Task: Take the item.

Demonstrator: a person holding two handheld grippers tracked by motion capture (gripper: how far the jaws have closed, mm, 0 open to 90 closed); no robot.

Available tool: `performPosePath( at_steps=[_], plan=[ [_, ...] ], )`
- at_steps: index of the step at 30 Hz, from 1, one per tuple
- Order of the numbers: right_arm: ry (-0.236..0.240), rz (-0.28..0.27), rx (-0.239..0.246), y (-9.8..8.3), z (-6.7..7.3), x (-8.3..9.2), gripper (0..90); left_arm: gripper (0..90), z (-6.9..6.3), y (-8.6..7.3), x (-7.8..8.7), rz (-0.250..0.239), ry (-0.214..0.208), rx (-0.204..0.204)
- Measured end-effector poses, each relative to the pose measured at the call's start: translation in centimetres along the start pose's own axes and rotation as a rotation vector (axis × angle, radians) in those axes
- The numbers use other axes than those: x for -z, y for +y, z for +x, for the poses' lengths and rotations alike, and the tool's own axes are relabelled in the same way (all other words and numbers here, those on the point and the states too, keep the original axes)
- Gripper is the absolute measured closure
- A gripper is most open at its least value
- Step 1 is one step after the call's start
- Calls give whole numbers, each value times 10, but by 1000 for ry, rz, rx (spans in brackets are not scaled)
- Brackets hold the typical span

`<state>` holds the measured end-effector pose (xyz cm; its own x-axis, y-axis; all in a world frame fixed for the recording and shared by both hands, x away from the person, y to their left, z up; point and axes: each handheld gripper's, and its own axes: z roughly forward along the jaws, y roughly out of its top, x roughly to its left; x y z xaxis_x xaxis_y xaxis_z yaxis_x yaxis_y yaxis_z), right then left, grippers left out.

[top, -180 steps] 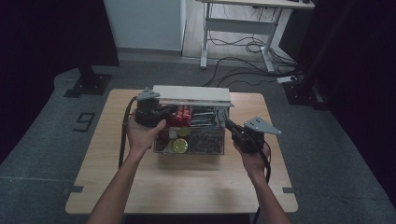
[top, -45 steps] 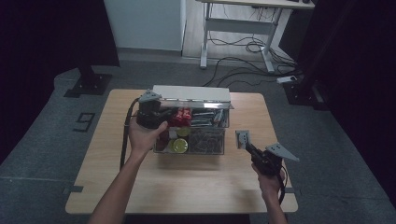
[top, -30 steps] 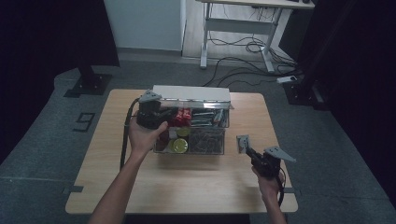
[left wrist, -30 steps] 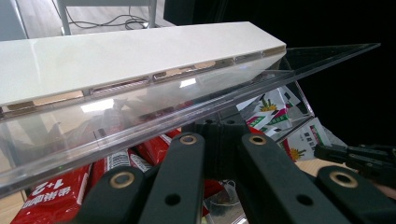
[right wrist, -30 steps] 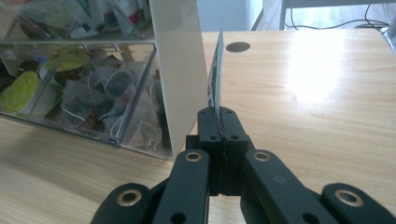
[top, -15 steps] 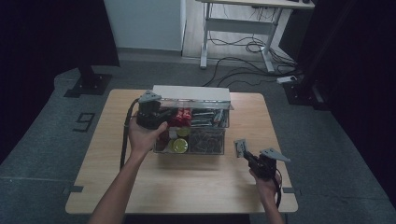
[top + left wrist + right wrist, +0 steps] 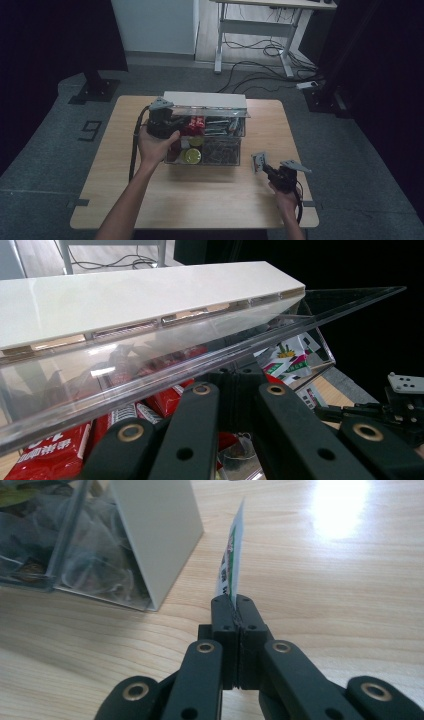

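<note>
Two grippers are at work on a wooden table [image 7: 200, 200] that bears a clear plastic box [image 7: 205, 137] with its lid raised.

The right gripper [image 7: 235, 602] has its jaws pressed together on the bottom edge of a small flat packet [image 7: 231, 562] — white with green and red print — which stands on edge above the tabletop, just beside the box's near right corner. In the high view the same packet [image 7: 259, 161] sits at the tip of that gripper [image 7: 265, 167], near the box's right end and clear of it, with the hand [image 7: 286, 197] low at the table's front right.

The left gripper [image 7: 162, 117] is at the box's left end, held in the left hand [image 7: 155, 147]. In the left gripper view its jaws are closed together right up against the edge of the clear lid [image 7: 150, 365], which tilts up toward a long white block [image 7: 140, 295] — whether they pinch the lid I cannot tell. Red packets [image 7: 55, 455] lie in the box beneath.
</note>
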<state>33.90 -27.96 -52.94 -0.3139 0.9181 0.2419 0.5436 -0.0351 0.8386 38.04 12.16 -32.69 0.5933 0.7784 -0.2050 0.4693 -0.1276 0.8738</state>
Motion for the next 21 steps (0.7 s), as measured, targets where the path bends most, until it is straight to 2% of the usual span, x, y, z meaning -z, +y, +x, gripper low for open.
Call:
performPosePath(
  at_steps=[7, 13, 21],
  plan=[
    [-32, 15, -22, -3, -9, -2, 851, 900, 0, 0, -1, 1, 0, -1],
    [-66, 63, -23, -5, -14, -6, 808, 900, -1, 0, -1, 1, -1, -2],
    [-123, 121, 5, -8, -16, -12, 717, 900, -2, -1, -2, 1, -1, -1]
  ],
)
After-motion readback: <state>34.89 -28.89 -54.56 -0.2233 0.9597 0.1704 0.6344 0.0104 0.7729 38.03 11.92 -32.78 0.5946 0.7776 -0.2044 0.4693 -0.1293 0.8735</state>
